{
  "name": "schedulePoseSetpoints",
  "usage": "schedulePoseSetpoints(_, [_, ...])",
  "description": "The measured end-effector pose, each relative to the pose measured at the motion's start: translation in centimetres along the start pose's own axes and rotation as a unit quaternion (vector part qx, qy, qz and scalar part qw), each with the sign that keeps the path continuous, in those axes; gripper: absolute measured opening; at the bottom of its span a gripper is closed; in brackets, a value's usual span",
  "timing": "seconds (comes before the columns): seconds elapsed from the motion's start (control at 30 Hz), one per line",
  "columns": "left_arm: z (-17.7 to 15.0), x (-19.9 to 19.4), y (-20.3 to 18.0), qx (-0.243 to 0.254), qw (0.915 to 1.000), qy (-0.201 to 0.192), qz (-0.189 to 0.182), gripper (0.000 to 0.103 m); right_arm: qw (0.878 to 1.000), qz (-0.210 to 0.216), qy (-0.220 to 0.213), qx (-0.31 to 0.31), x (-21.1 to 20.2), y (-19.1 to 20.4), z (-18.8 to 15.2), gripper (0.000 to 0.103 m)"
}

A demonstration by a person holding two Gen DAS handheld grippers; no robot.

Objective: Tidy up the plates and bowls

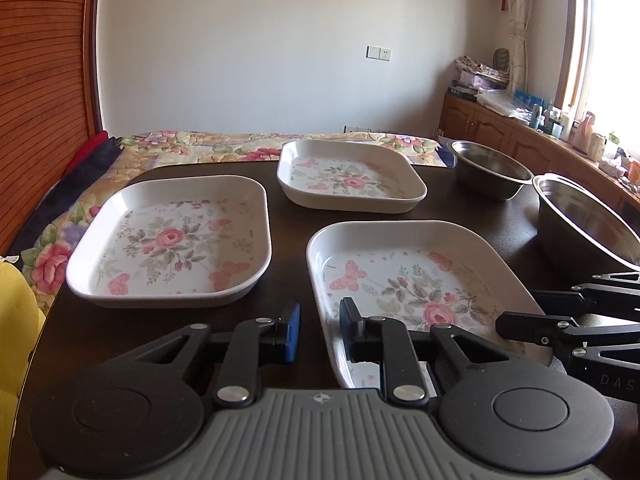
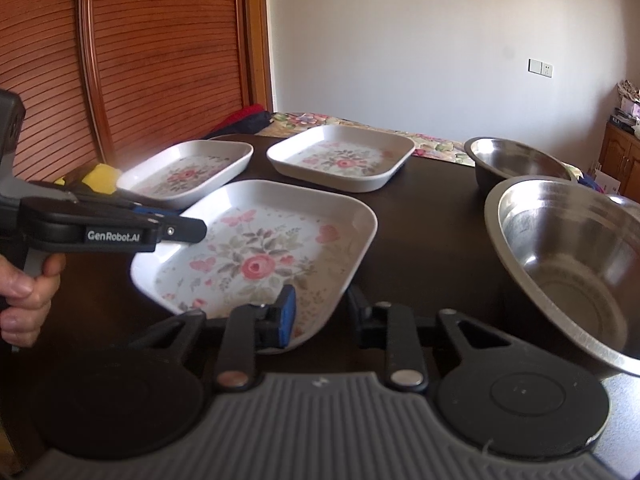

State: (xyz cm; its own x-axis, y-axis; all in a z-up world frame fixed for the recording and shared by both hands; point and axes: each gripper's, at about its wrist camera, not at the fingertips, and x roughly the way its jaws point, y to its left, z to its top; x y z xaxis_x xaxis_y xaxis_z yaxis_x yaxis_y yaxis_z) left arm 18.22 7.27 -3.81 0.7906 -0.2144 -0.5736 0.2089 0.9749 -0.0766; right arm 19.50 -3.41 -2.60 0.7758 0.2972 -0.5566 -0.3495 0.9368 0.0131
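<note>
Left wrist view: the left gripper [image 1: 319,330] sits low over the near edge of a dark table [image 1: 288,208]; its jaws are spread, one finger outside and one inside the left rim of the nearest plate [image 1: 404,276], not pinching it.
Right wrist view: the right gripper [image 2: 320,316] has its jaws spread as well, straddling the near right corner of that same plate [image 2: 256,252]; whether either pad touches the rim cannot be told.
Nearest plate: square, white, with a rose and butterfly print, flat on the table close to both grippers.
Left plate [image 1: 172,240]: same pattern, just beside the nearest plate on its left and a little farther back, apart from it.
Far plate [image 1: 350,176]: same pattern, toward the back of the table, apart from the other two.
Near steel bowl [image 2: 568,264]: upright, to the right of the nearest plate, close to the right gripper.
Far steel bowl [image 2: 516,164]: upright, behind the near one; they overlap in view, and contact cannot be told.
Hand [image 2: 24,284]: in the right wrist view it grips the handle of the left gripper, at the left edge.
Surroundings: a floral bedspread [image 1: 168,148] lies beyond the table, and a slatted wooden door [image 2: 160,48] stands to the left.
</note>
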Motion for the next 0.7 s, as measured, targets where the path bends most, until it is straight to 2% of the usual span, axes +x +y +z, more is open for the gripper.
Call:
schedulePoseSetpoints(0.13, [-0.1,-0.1,-0.1,-0.005,0.9999,0.002,-0.01,0.017,1.0,0.004,0.001,0.007,0.2,-0.1,0.1,0.028])
schedulePoseSetpoints(0.27, [-0.4,-0.6,-0.3,-0.017,0.9998,0.001,0.002,0.017,1.0,-0.004,0.0,0.01,0.1,0.1,0.0,0.02])
schedulePoseSetpoints(0.47, [-0.7,-2.4,-0.8,-0.028,0.9996,-0.006,0.001,0.017,1.0,-0.005,0.0,0.018,-0.5,-0.1,-0.3,0.015])
schedulePoseSetpoints(0.7, [-1.5,-4.8,-1.5,-0.027,0.9995,-0.011,0.008,0.016,1.0,-0.007,-0.018,0.018,-2.6,0.6,-0.5,0.013])
